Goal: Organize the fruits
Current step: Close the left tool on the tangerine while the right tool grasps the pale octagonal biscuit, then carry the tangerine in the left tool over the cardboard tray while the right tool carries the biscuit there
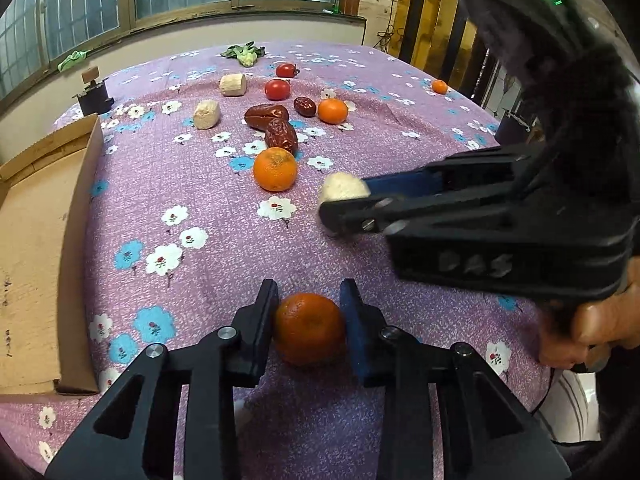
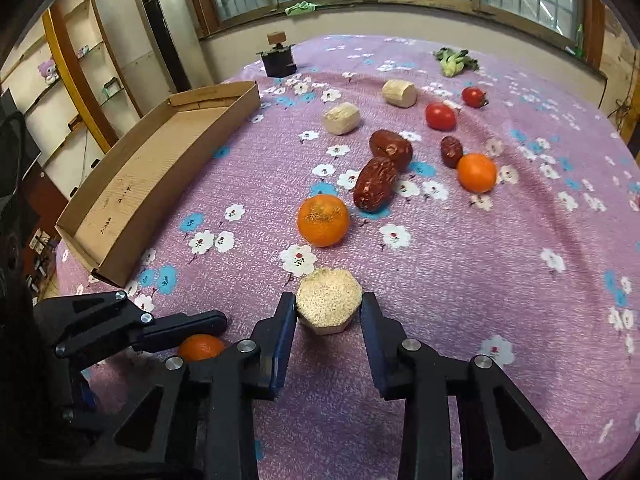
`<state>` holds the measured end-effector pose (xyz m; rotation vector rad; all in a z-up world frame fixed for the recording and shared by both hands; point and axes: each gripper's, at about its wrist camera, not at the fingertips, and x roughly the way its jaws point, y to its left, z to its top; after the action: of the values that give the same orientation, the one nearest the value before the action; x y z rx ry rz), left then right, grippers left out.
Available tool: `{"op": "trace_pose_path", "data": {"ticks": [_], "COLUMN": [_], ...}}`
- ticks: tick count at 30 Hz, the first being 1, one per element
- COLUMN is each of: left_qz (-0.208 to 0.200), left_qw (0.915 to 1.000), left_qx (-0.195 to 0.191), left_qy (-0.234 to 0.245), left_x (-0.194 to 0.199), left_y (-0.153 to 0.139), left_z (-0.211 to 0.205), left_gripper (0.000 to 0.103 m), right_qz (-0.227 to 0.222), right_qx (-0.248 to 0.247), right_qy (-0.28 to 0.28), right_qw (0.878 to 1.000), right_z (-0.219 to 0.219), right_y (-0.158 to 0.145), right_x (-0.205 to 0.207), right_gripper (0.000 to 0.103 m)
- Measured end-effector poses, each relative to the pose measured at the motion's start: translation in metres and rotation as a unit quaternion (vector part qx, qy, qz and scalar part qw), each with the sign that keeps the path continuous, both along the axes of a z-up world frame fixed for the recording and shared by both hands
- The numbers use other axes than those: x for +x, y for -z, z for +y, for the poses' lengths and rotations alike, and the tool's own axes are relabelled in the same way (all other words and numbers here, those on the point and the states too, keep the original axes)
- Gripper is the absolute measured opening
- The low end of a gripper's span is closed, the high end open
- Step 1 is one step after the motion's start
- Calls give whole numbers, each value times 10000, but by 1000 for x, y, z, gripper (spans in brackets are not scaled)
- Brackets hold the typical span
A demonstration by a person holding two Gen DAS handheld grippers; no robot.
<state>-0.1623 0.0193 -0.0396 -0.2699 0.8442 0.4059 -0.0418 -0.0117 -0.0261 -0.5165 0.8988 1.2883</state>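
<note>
My left gripper [image 1: 309, 300] is shut on an orange [image 1: 309, 327] low over the purple flowered cloth; the orange also shows in the right wrist view [image 2: 200, 347]. My right gripper [image 2: 328, 310] is shut on a pale beige chunk [image 2: 329, 305], seen from the side in the left wrist view [image 1: 343, 188]. A second orange [image 2: 323, 220] lies just beyond it. Further back lie three red dates [image 2: 375, 189], a third orange [image 2: 476, 173], two tomatoes [image 2: 440, 116] and two more beige chunks [image 2: 341, 119].
An open cardboard tray [image 2: 100, 216] lies on the table's left side, also in the left wrist view [image 1: 78, 216]. A green leafy vegetable [image 2: 454, 61] and a small dark stand [image 2: 278, 60] sit at the far edge. A small orange [image 1: 439, 86] lies far right.
</note>
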Motion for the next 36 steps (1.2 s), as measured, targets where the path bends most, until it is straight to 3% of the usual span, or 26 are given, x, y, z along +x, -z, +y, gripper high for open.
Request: {"op": "trace_pose_path", "data": {"ticks": [13,18,36], "left_qz": [-71,-152,-348], "left_qw": [9979,9950,9836], "left_qx": [261,450,553], "left_qy": [-596,-875,-1683], "left_x": [-28,-42,-90], "left_y": [-27,-40,-60], "left_z": [16,26,73], "left_gripper": [29,29,29], "right_qz": [18,62,207], "right_qx": [377,460,606], "right_qy": [208,61,-644], "right_qw": [9991,9989,9959], "right_z": [-24,-21,17], "right_y": [-30,-37,-52], "right_x": [1,-10,-59], "right_gripper": [33,33,33]}}
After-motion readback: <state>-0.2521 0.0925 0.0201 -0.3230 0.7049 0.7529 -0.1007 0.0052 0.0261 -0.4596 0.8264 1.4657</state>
